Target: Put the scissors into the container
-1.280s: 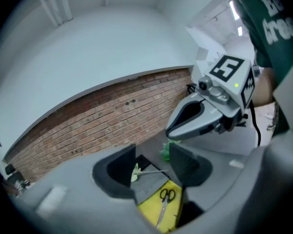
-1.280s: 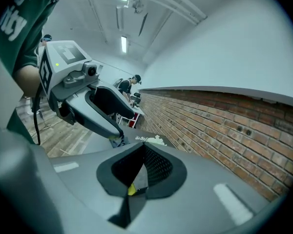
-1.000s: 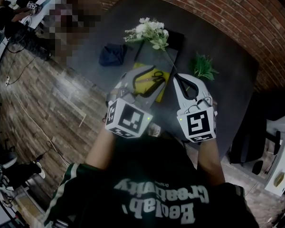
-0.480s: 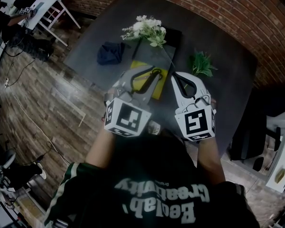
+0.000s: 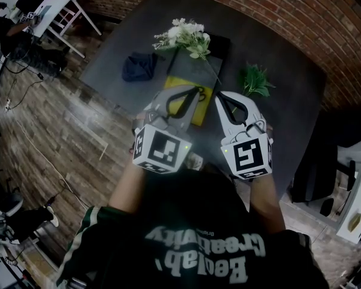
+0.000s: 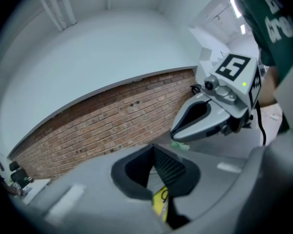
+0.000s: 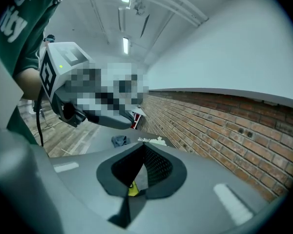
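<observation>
Black-handled scissors lie on a yellow sheet in the middle of the dark table. My left gripper hangs over that sheet with its jaws closed, and its tips meet at the scissors' handle. In the left gripper view the jaws touch, with a strip of the yellow sheet and a black loop below them. Just right of the scissors is my right gripper, also shut, with nothing seen in it. A dark rectangular tray sits behind the sheet.
White flowers lie across the tray, their stem running down toward my right gripper. A dark blue cloth is at the left, a green sprig at the right. A brick wall borders the table's far side.
The left gripper's jaws went from wide open to closed over the scissors' handle. Both grippers kept their places above the yellow sheet.
</observation>
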Tool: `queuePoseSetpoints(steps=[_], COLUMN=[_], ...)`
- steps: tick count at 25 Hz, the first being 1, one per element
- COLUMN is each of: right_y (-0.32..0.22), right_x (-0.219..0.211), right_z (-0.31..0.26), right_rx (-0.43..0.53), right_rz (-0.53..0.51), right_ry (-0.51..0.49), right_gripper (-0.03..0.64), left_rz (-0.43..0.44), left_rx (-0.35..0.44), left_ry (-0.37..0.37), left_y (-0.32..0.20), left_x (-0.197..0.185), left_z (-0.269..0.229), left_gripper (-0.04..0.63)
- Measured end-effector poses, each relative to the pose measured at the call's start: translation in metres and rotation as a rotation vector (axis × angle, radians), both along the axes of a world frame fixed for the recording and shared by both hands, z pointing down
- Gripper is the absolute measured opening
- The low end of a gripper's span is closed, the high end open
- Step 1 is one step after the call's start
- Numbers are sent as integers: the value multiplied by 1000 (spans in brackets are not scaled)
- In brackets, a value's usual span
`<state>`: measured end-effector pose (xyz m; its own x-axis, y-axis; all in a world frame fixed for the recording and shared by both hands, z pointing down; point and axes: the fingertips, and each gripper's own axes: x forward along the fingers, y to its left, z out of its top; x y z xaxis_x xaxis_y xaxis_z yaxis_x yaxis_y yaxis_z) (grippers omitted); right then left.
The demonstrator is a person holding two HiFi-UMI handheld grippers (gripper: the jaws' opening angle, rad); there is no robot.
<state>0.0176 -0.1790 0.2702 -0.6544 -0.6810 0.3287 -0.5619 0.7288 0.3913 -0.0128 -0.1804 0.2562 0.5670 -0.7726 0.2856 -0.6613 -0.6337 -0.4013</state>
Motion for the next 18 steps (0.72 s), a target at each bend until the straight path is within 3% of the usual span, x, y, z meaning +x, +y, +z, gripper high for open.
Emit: queuePoseSetpoints(steps=[18], right_y=[6], right_x=[-5], right_z=[1], right_rx=[1], right_rz=[-25], right_ry=[-8], right_gripper=[6], left_rz=[9], left_rx=[23], left_ry=[-16], left_y=[6], left_x=[1], left_z=[-4], left_gripper=[1])
